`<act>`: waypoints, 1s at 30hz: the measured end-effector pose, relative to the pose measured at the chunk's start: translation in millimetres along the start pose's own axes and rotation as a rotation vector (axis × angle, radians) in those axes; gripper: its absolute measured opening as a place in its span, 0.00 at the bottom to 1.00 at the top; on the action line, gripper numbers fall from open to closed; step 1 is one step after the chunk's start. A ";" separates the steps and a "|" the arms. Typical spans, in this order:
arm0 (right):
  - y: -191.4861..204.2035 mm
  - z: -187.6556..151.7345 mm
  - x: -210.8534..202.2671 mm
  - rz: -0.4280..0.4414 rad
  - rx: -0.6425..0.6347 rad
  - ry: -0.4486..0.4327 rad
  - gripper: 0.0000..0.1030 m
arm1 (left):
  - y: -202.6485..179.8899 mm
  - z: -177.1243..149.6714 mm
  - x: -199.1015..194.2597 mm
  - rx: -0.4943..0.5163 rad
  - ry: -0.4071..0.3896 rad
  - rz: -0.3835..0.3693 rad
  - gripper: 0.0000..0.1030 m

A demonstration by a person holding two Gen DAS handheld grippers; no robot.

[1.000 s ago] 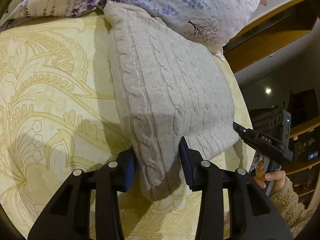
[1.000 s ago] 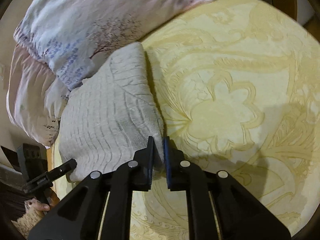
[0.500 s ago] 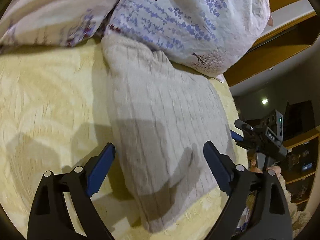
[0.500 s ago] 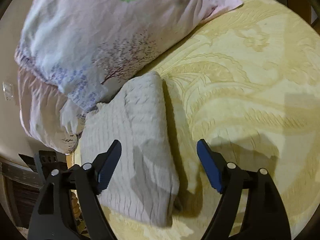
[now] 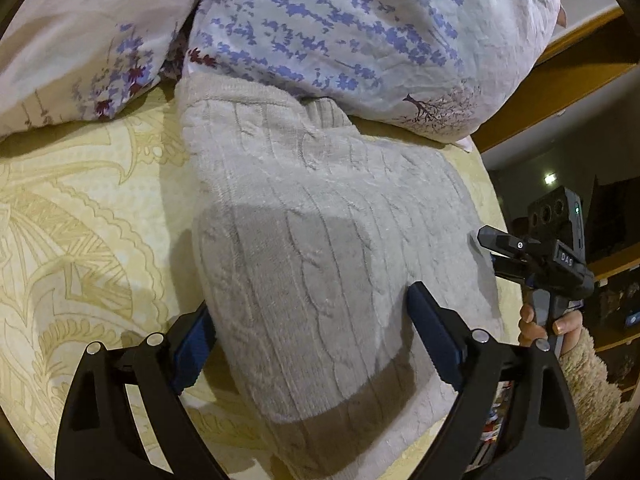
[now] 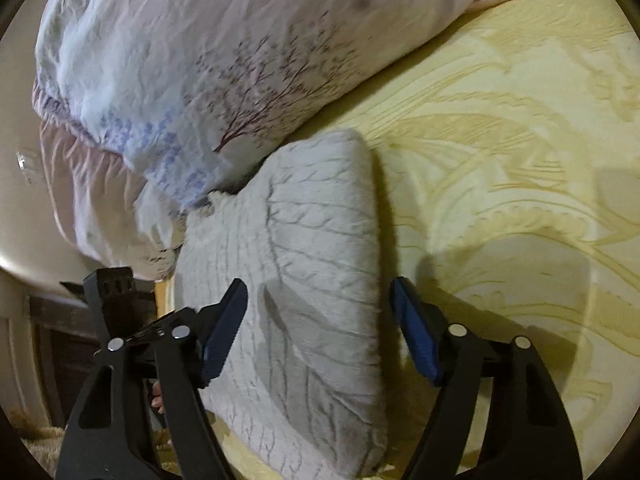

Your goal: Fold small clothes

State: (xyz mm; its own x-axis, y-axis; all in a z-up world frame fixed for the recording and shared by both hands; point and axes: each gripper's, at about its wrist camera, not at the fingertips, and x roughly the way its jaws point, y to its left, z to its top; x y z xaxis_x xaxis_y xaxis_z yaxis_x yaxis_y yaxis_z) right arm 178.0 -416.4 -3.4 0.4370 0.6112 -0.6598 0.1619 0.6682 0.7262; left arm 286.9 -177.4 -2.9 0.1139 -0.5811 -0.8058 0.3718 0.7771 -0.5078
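A folded beige cable-knit sweater (image 5: 320, 248) lies on the yellow patterned bedspread (image 5: 72, 240), its far end tucked against a floral pillow. My left gripper (image 5: 312, 340) is open, its blue-padded jaws spread on either side of the sweater's near end, holding nothing. In the right wrist view the same sweater (image 6: 312, 280) lies between the spread jaws of my open right gripper (image 6: 320, 328). The right gripper also shows at the right edge of the left wrist view (image 5: 532, 256), held by a hand.
A floral pillow (image 5: 360, 40) and a second pillow (image 5: 80, 40) lie at the head of the bed. The pillow also shows in the right wrist view (image 6: 200, 60). The bedspread (image 6: 520, 160) stretches to the right. Wooden furniture (image 5: 560, 80) stands beyond the bed edge.
Both grippers let go of the sweater and opened wide. The sweater now lies flat on the bed, and both grippers hover over its near end.
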 end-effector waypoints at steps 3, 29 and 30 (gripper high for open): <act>1.0 1.8 5.5 0.045 -0.013 0.017 0.70 | -3.0 2.3 1.8 0.004 -0.003 -0.002 0.89; 38.9 -20.7 16.2 0.260 -0.045 0.014 0.29 | 2.1 -3.0 -25.6 -0.071 -0.101 -0.114 0.39; 47.7 -23.4 16.8 0.259 -0.066 0.012 0.29 | 5.0 -6.4 -35.5 -0.067 -0.114 -0.118 0.39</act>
State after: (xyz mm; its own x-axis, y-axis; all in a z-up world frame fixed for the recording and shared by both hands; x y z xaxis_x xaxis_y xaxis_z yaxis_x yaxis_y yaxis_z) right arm 172.3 -364.3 15.6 0.4457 0.7703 -0.4560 -0.0120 0.5145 0.8574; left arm 278.9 -151.3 21.2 0.1783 -0.6900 -0.7015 0.3269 0.7140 -0.6191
